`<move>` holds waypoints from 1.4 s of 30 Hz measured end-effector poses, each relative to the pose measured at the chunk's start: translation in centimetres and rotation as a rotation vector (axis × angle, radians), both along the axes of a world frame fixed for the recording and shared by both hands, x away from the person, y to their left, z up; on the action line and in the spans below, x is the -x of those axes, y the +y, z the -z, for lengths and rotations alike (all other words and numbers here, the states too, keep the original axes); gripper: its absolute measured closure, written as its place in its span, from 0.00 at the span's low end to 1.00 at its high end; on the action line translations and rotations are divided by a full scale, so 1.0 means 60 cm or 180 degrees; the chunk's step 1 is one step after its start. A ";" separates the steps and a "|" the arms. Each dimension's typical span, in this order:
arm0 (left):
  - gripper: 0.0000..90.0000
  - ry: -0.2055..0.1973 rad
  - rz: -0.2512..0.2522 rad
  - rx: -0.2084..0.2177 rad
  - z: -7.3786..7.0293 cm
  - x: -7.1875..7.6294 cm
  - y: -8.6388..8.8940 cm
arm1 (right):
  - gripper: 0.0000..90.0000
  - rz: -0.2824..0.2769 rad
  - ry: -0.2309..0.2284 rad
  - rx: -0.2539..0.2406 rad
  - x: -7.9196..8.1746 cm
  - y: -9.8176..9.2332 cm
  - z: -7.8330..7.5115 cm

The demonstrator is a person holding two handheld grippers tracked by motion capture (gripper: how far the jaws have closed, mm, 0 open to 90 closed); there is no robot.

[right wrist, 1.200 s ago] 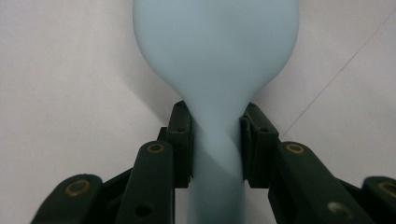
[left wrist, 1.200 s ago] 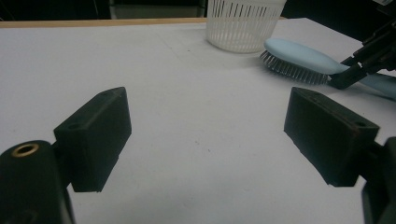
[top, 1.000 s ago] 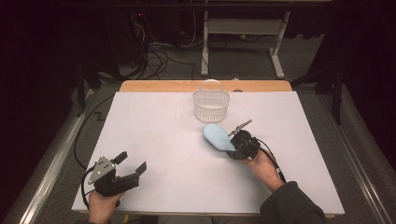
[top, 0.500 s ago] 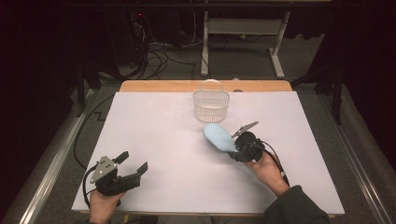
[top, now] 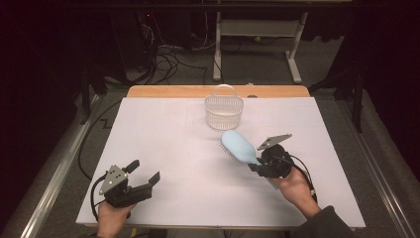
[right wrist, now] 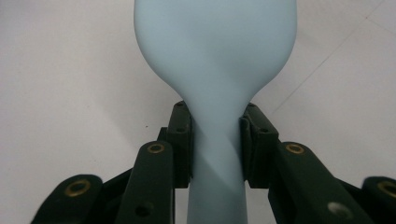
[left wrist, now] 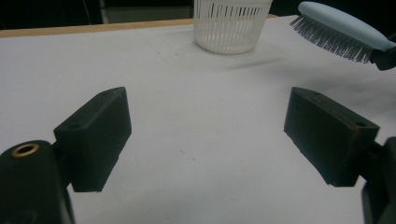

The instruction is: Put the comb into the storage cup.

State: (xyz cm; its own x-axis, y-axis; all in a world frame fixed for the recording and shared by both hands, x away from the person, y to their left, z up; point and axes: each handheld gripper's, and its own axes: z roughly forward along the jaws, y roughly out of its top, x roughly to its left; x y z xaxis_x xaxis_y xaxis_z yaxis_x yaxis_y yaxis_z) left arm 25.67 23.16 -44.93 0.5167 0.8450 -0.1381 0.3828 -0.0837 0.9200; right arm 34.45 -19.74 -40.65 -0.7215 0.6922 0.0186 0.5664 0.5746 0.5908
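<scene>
Table, basket, hairbrush, two hand-held grippers

White table (top: 163, 129); white slatted basket (top: 224, 112) near its far edge; light-blue hairbrush (top: 238, 146) lifted right of centre, bristles down, handle pinched by right gripper (top: 255, 165); left gripper (top: 144, 172), near-left corner, jaws spread, empty.

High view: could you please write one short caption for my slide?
Right claw holds a light blue hairbrush by its handle, lifted near a white basket; the left claw rests open on the white table.
</scene>
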 end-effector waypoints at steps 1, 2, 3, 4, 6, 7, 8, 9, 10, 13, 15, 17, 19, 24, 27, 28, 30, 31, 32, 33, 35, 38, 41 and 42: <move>0.16 0.0000 0.0001 0.0002 0.000 -0.001 -0.002 | 0.78 -0.0014 -0.0021 -0.0013 0.001 -0.002 -0.001; 0.16 0.0005 0.0012 0.0000 -0.001 -0.002 -0.004 | 0.78 -0.0017 -0.0034 -0.0030 0.004 -0.005 -0.002; 0.16 0.0005 0.0014 -0.0007 -0.002 -0.002 -0.006 | 0.78 -0.0011 -0.0034 -0.0064 0.009 -0.008 -0.004; 0.16 0.0009 0.0012 0.0002 -0.003 -0.002 -0.009 | 0.78 -0.0014 -0.0049 -0.0091 0.013 -0.011 -0.005; 0.16 0.0006 0.0016 0.0020 -0.005 -0.003 -0.013 | 0.77 -0.0045 -0.0085 -0.0152 0.023 -0.017 -0.008; 0.16 0.0004 0.0025 0.0012 -0.005 -0.004 -0.016 | 0.77 -0.0059 -0.0105 -0.0194 0.028 -0.020 -0.009; 0.16 0.0007 0.0043 -0.0004 -0.005 -0.005 -0.019 | 0.78 -0.0058 -0.0113 -0.0239 0.033 -0.022 -0.010; 0.16 0.0012 0.0058 -0.0012 -0.005 -0.006 -0.021 | 0.77 -0.0055 -0.0125 -0.0271 0.036 -0.025 -0.010; 0.16 0.0017 0.0071 -0.0014 -0.005 -0.008 -0.024 | 0.77 -0.0056 -0.0138 -0.0286 0.039 -0.028 -0.010; 0.16 0.0022 0.0116 -0.0027 -0.005 -0.011 -0.032 | 0.78 -0.0033 -0.0139 -0.0327 0.045 -0.035 -0.009; 0.16 0.0020 0.0149 -0.0051 -0.005 -0.013 -0.038 | 0.77 -0.0026 -0.0144 -0.0348 0.049 -0.039 -0.008; 0.16 0.0026 0.0196 -0.0101 -0.006 -0.017 -0.044 | 0.77 -0.0015 -0.0150 -0.0365 0.052 -0.043 -0.007; 0.16 0.0013 0.0240 -0.0125 -0.009 -0.020 -0.051 | 0.77 -0.0011 -0.0160 -0.0385 0.056 -0.047 -0.006; 0.16 -0.0001 0.0360 -0.0115 -0.018 -0.030 -0.071 | 0.78 0.0054 -0.0193 -0.0427 0.065 -0.054 0.000; 0.16 -0.0014 0.0458 -0.0167 -0.020 -0.034 -0.085 | 0.78 0.0085 -0.0210 -0.0427 0.069 -0.058 0.008; 0.16 -0.0007 0.0499 -0.0179 -0.020 -0.035 -0.089 | 0.78 0.0097 -0.0196 -0.0454 0.070 -0.059 0.011; 0.16 0.0009 0.0539 -0.0201 -0.018 -0.038 -0.097 | 0.77 0.0104 -0.0177 -0.0477 0.070 -0.059 0.015; 0.16 0.0022 0.0556 -0.0205 -0.017 -0.040 -0.100 | 0.77 0.0096 -0.0174 -0.0475 0.069 -0.058 0.016; 0.16 0.0037 0.0570 -0.0190 -0.016 -0.041 -0.102 | 0.77 0.0096 -0.0175 -0.0478 0.069 -0.057 0.017; 0.16 0.0044 0.0584 -0.0183 -0.016 -0.043 -0.104 | 0.77 0.0090 -0.0173 -0.0485 0.069 -0.055 0.017; 0.16 0.0045 0.0607 -0.0155 -0.018 -0.044 -0.107 | 0.77 0.0080 -0.0187 -0.0492 0.069 -0.053 0.017; 0.16 0.0083 0.0610 -0.0123 -0.021 -0.046 -0.112 | 0.77 0.0074 -0.0201 -0.0502 0.071 -0.050 0.017; 0.16 0.0084 0.0649 -0.0173 -0.022 -0.047 -0.121 | 0.77 0.0082 -0.0198 -0.0518 0.071 -0.049 0.018; 0.16 0.0093 0.0670 -0.0186 -0.023 -0.048 -0.123 | 0.77 0.0083 -0.0194 -0.0523 0.070 -0.048 0.018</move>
State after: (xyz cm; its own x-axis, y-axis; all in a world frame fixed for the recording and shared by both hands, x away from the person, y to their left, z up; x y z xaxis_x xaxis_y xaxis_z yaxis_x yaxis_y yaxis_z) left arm 28.53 15.75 -43.55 0.6791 0.7258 -0.1096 0.3777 -0.2175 0.9000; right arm 30.22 -22.62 -41.76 -0.7065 0.7020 0.0898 0.5402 0.4529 0.7093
